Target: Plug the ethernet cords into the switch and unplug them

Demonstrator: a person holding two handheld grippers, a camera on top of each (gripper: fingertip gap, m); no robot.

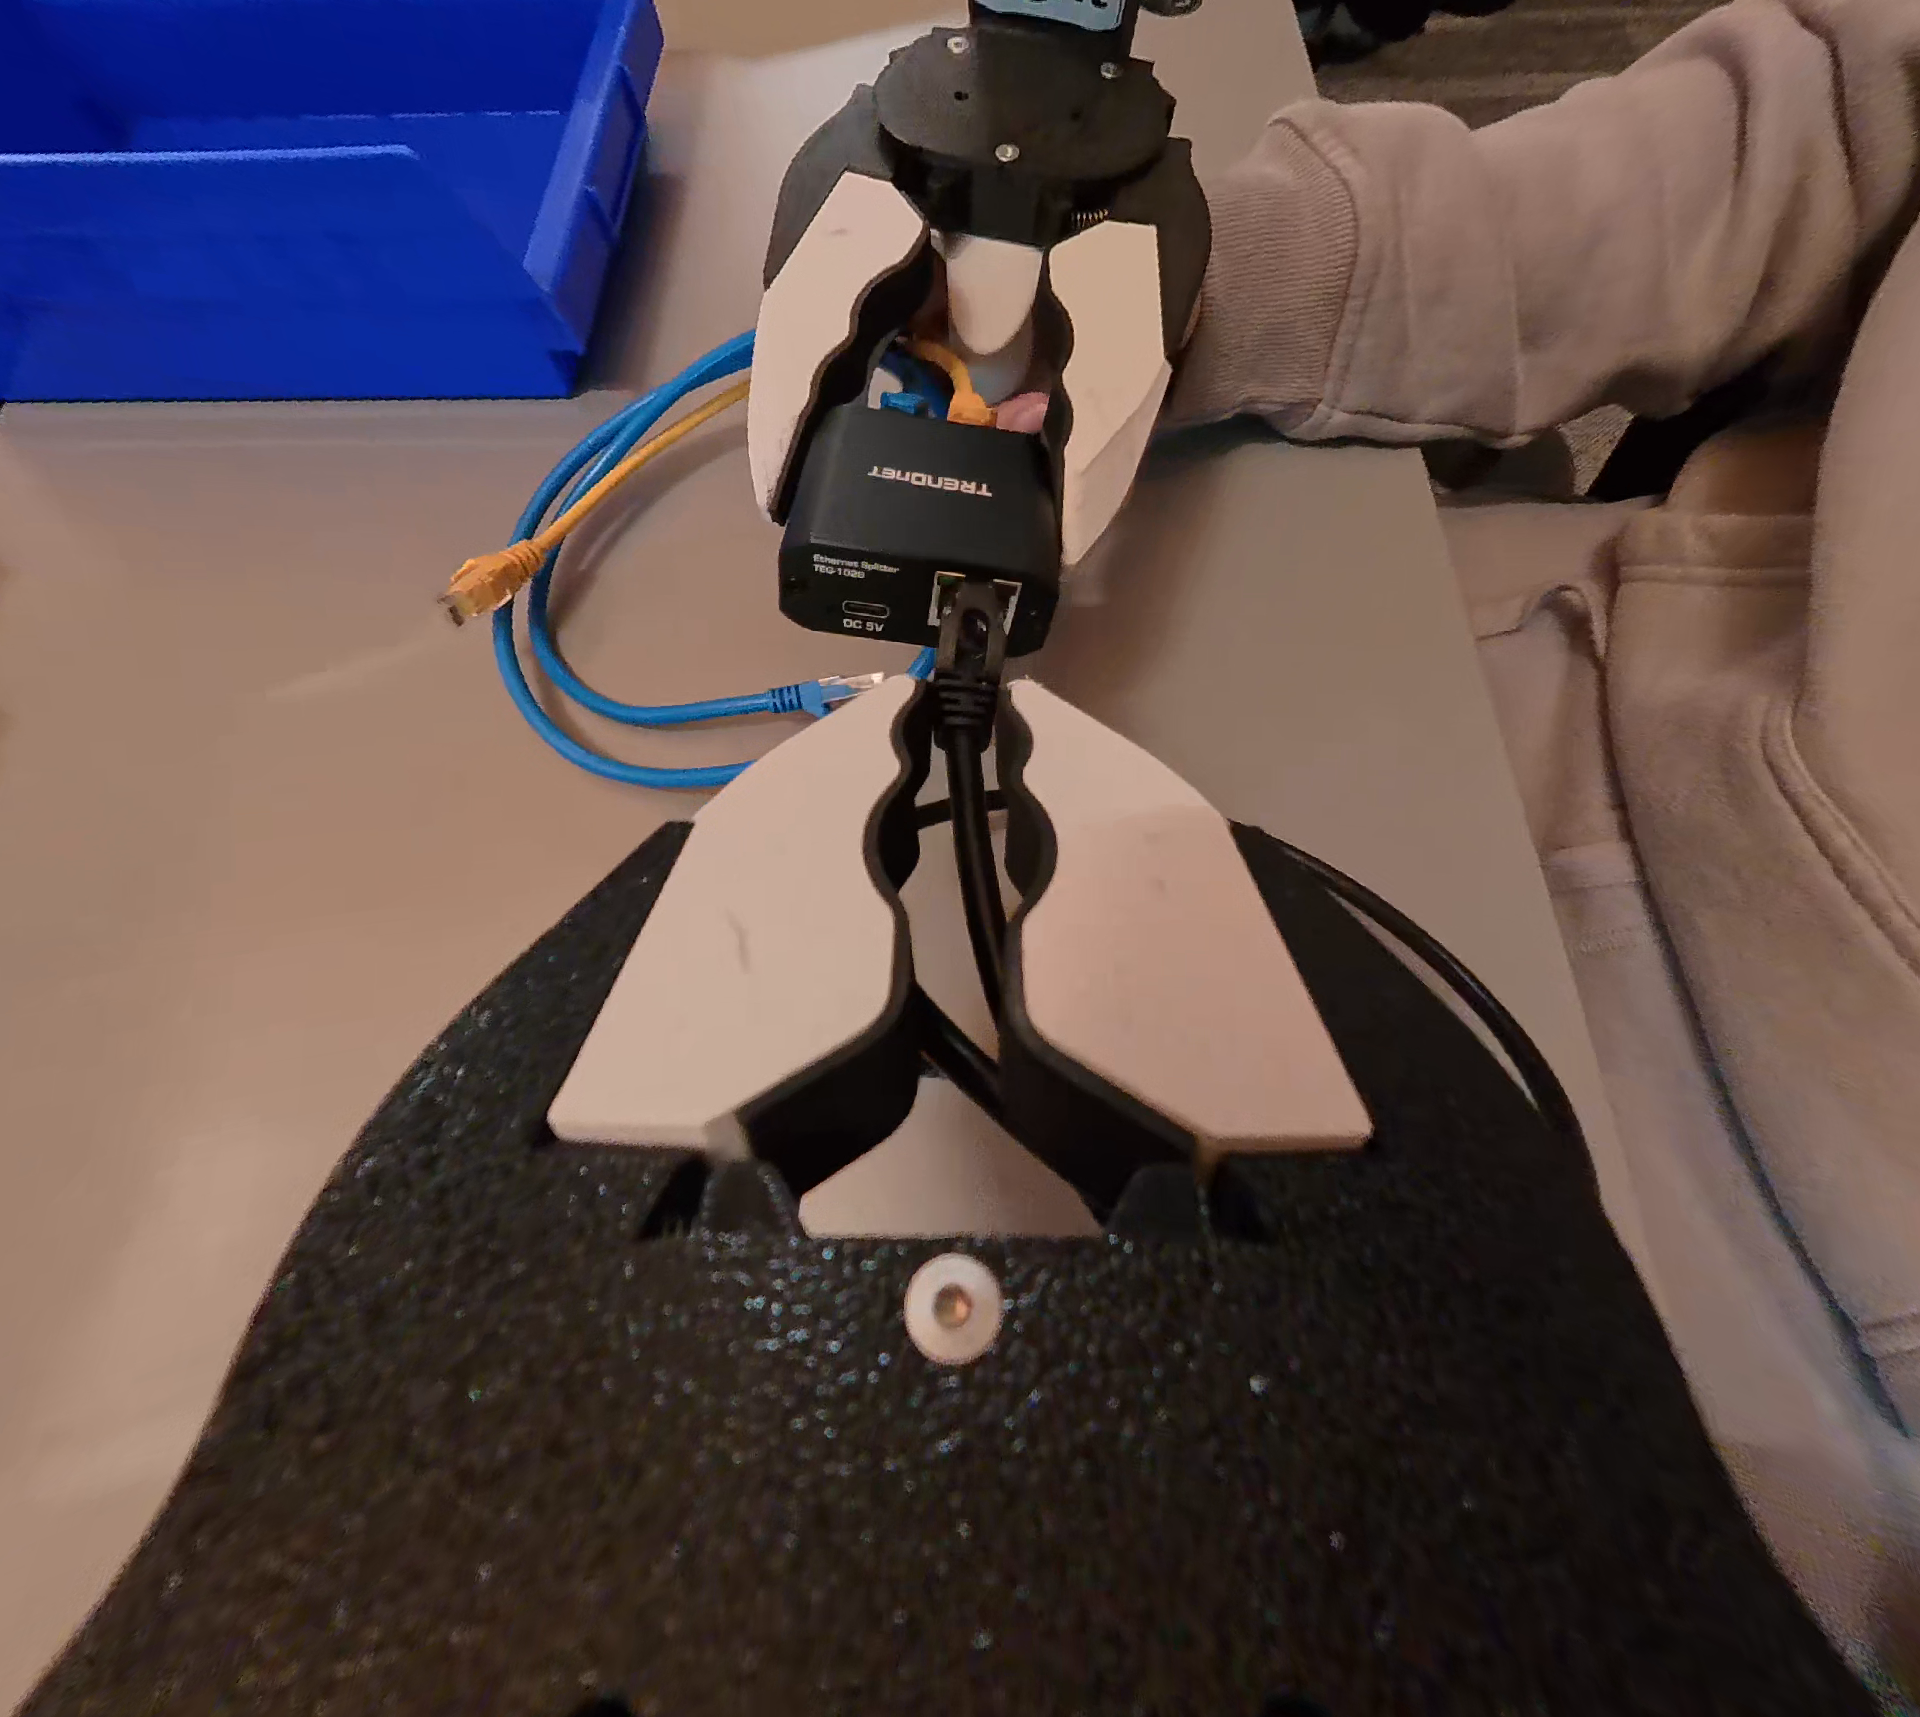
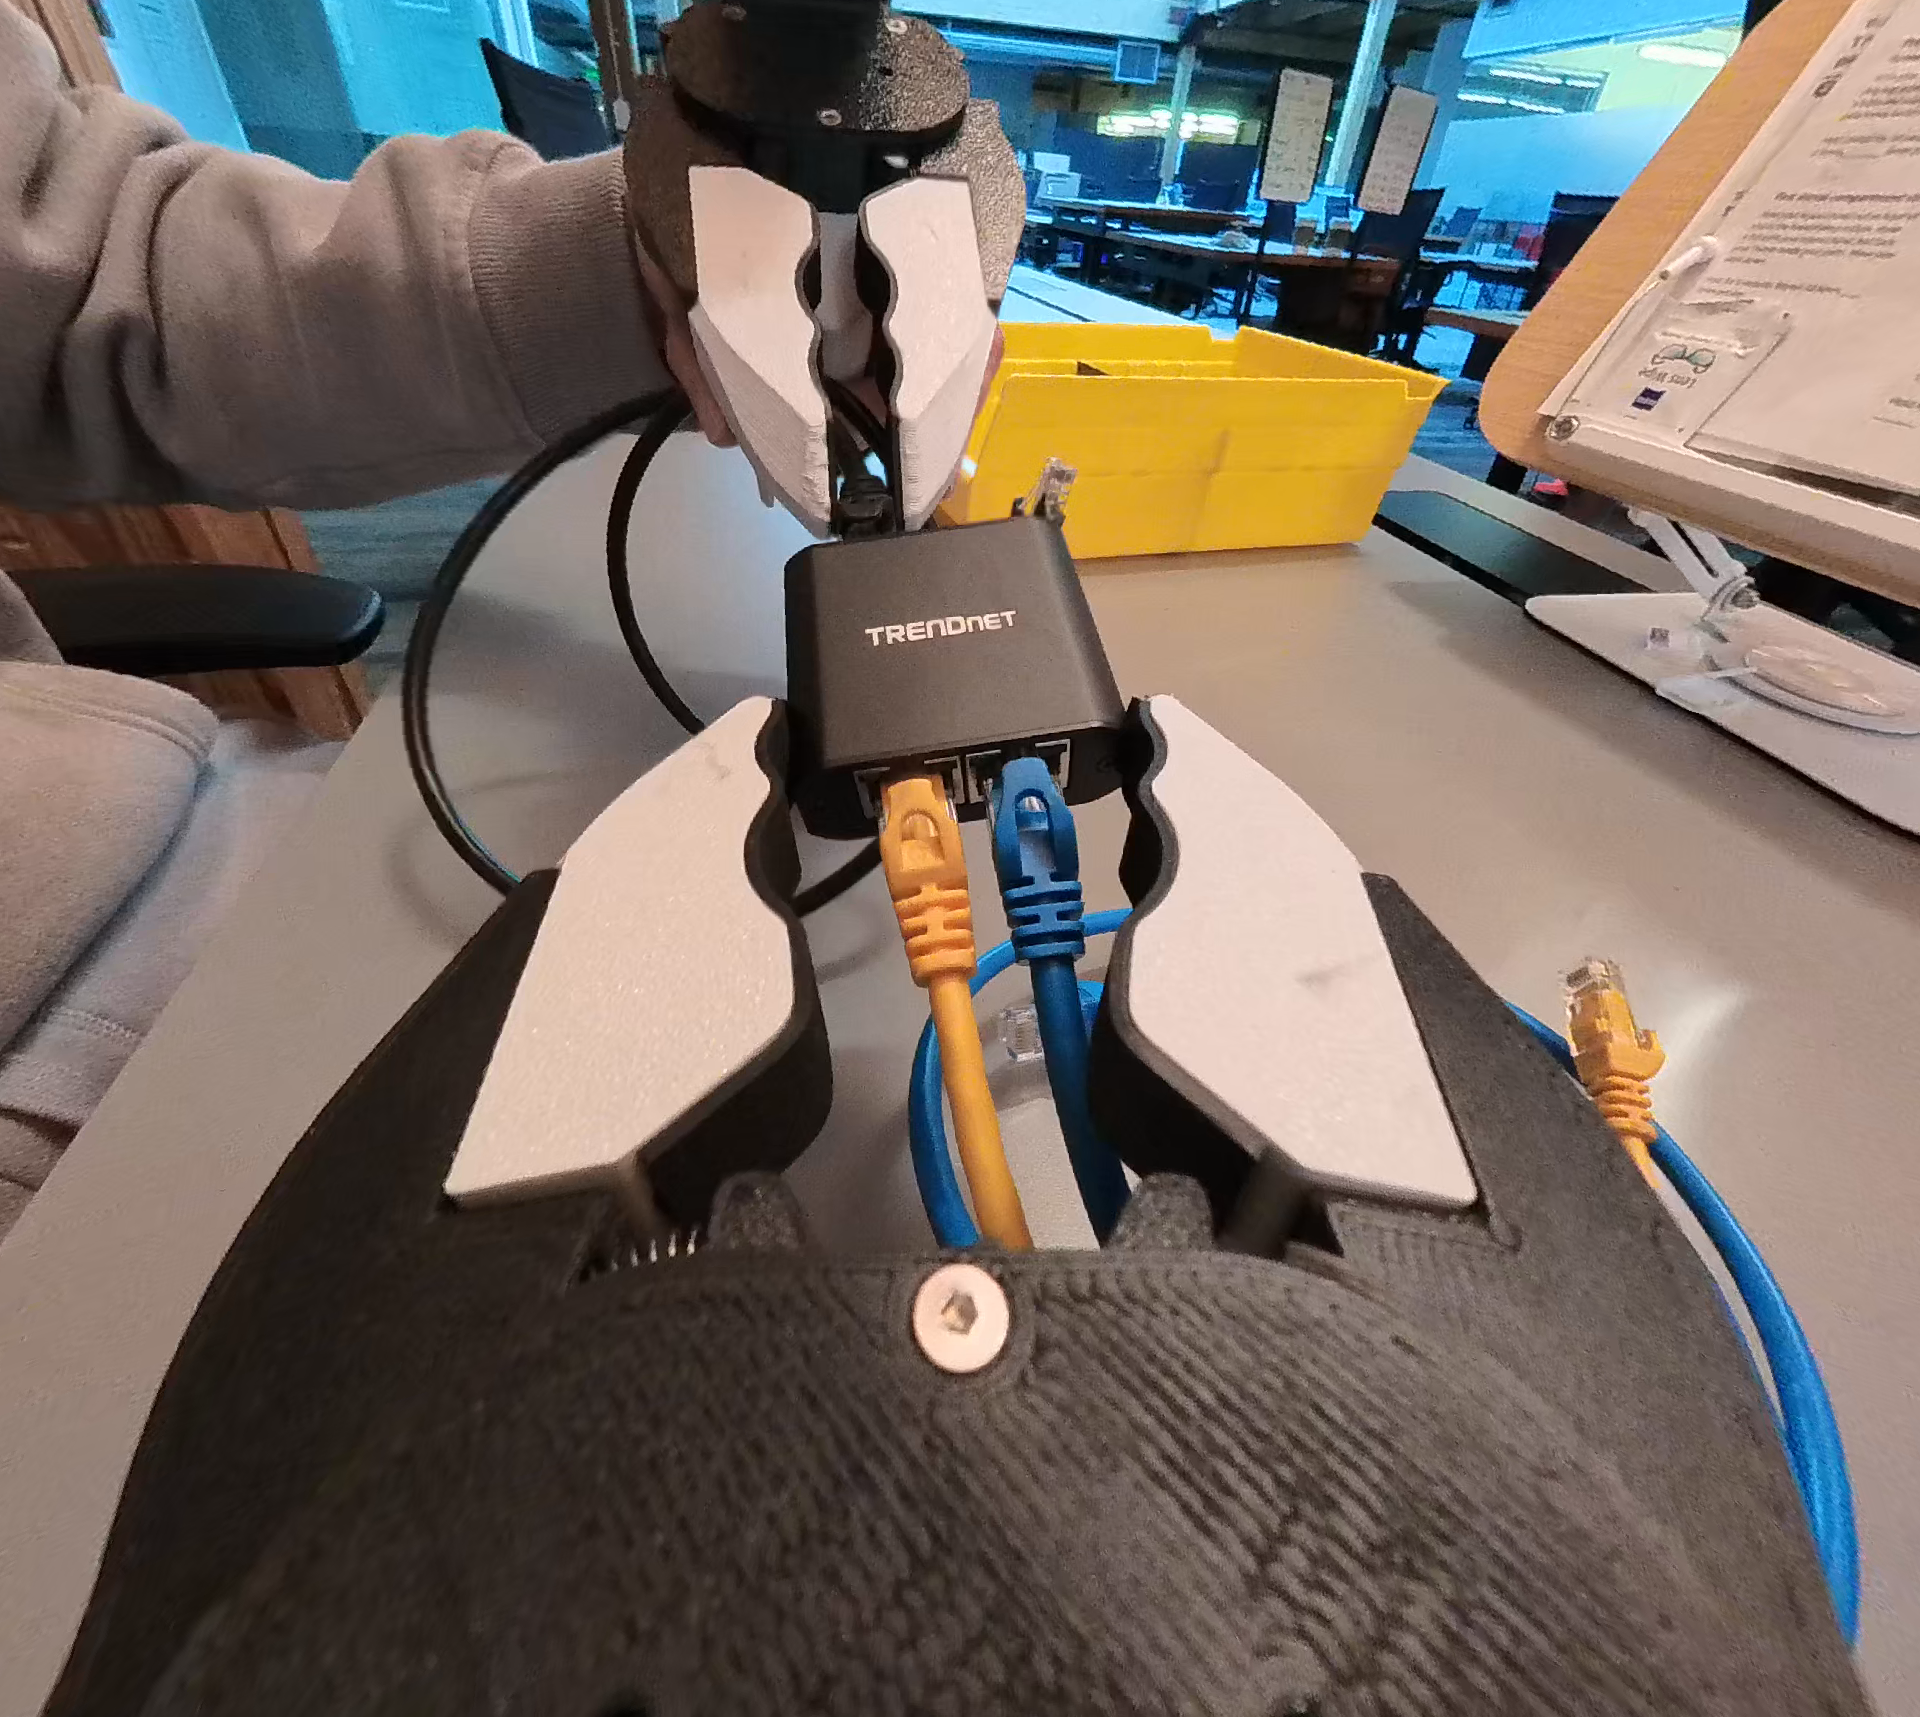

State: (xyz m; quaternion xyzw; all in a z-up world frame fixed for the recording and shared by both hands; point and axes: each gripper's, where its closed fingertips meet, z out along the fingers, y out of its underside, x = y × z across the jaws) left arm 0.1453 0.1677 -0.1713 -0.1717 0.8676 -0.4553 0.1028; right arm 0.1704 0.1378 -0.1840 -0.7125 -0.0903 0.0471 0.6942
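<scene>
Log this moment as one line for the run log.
left tool: shut on black cord | right tool: shut on switch | orange cord, blue cord: plugged

The switch (image 2: 951, 665) sits mid-table (image 2: 1455, 815) between the right gripper (image 2: 951, 753) and left gripper (image 2: 868, 493) — one bin (image 2: 1195, 441) behind it, a stand (image 2: 1704, 607) at right.

blue bin (image 1: 291, 109), yellow bin (image 2: 1195, 441), document stand (image 2: 1704, 379)

black grippers, white finger pads (image 2: 644, 971), beige sleeves (image 1: 1507, 285).
</scene>
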